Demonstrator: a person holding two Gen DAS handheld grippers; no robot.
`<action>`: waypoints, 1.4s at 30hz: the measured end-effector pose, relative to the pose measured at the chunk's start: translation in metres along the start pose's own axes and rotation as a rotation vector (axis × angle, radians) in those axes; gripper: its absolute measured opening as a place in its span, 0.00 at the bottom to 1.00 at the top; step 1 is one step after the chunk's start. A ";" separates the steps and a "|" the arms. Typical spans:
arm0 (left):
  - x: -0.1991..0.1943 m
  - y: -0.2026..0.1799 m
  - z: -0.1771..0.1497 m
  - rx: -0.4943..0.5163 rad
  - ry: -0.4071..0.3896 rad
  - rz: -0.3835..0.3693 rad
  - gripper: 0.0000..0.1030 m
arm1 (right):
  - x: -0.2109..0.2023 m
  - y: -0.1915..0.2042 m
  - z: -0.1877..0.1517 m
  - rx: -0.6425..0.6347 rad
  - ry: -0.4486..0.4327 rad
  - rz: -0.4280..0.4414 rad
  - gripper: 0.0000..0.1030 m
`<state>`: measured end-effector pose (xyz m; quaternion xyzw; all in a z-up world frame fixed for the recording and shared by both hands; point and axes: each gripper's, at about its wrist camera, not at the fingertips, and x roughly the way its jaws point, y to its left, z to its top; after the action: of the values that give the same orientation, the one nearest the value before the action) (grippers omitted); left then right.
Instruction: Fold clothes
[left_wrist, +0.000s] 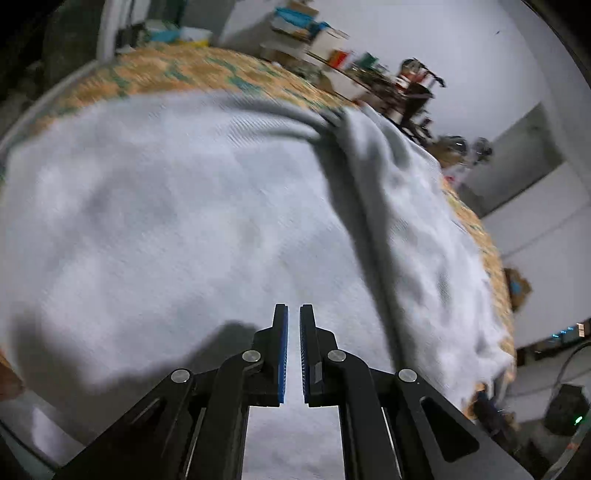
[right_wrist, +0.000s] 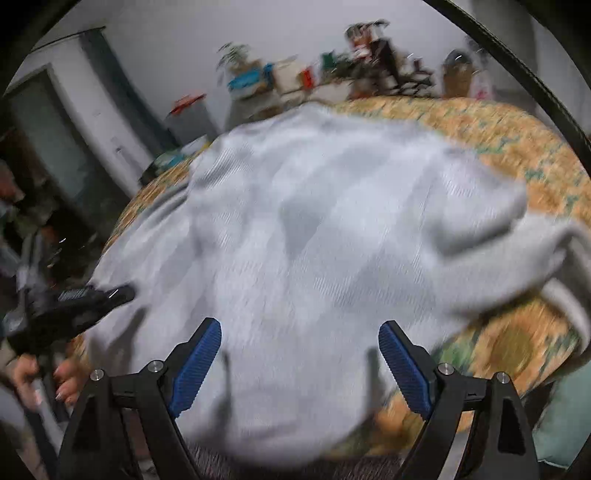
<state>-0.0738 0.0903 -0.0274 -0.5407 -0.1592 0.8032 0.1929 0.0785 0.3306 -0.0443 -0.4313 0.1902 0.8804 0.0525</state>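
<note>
Grey garment (left_wrist: 192, 206) spread over orange patterned bedspread (right_wrist: 517, 147) — hem overhangs near edge. Left gripper (left_wrist: 293, 314) nearly closed, holding nothing; right gripper (right_wrist: 300, 328) wide apart above cloth.

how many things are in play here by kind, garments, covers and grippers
grey garment: 1
orange patterned cover: 1
grippers: 2, the left gripper with jaws nearly closed on nothing, the right gripper with jaws wide open
total: 4
</note>
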 end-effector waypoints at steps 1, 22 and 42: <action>0.003 0.001 -0.004 -0.003 0.010 -0.018 0.06 | 0.001 0.004 -0.006 -0.036 0.003 -0.007 0.88; -0.033 0.068 -0.025 -0.265 -0.071 -0.139 0.55 | -0.053 -0.055 0.033 0.112 -0.204 -0.324 0.72; 0.014 0.032 0.065 -0.360 -0.091 -0.329 0.55 | 0.020 0.013 0.128 -0.180 -0.151 -0.074 0.75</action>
<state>-0.1440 0.0658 -0.0303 -0.4965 -0.3941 0.7431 0.2144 -0.0314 0.3653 0.0152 -0.3736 0.0899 0.9213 0.0601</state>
